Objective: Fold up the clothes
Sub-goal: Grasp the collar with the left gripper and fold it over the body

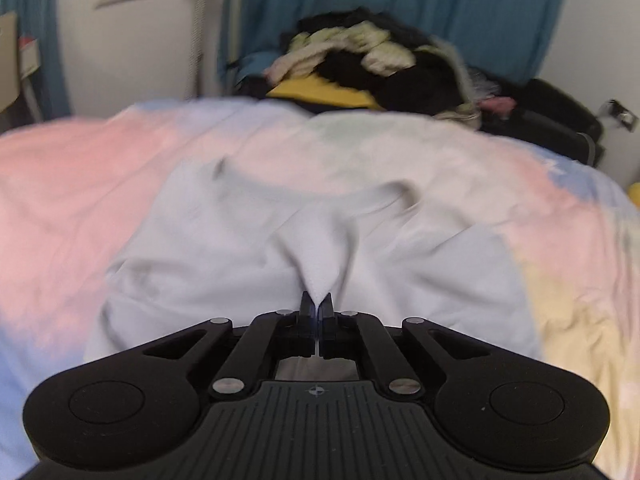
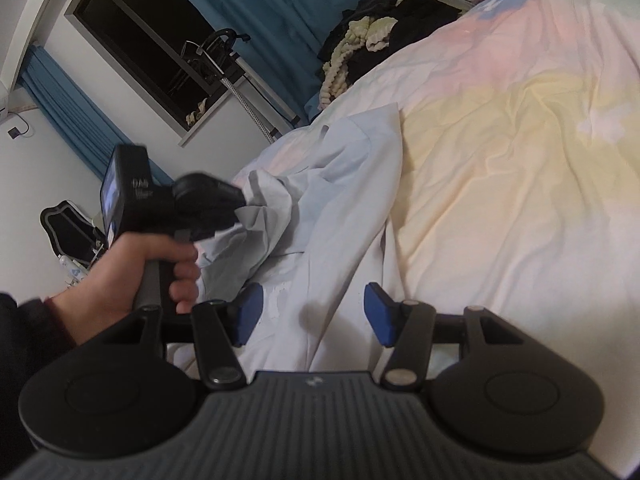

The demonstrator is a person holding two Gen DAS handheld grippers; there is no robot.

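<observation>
A pale blue-white garment (image 1: 256, 248) lies rumpled on the bed. My left gripper (image 1: 318, 302) is shut on a pinched fold of it, and the cloth rises in a peak from the fingertips. In the right wrist view the same garment (image 2: 344, 208) stretches along the bed, and the left gripper (image 2: 240, 210) holds its lifted edge in a hand. My right gripper (image 2: 314, 312) is open, its blue pads either side of the garment's near part, holding nothing.
The bed has a pastel pink, yellow and blue sheet (image 1: 72, 168) (image 2: 520, 160). A heap of dark and cream clothes (image 1: 376, 60) (image 2: 372, 36) sits at the far end. Blue curtains (image 1: 400, 4) and a window (image 2: 152, 44) are behind.
</observation>
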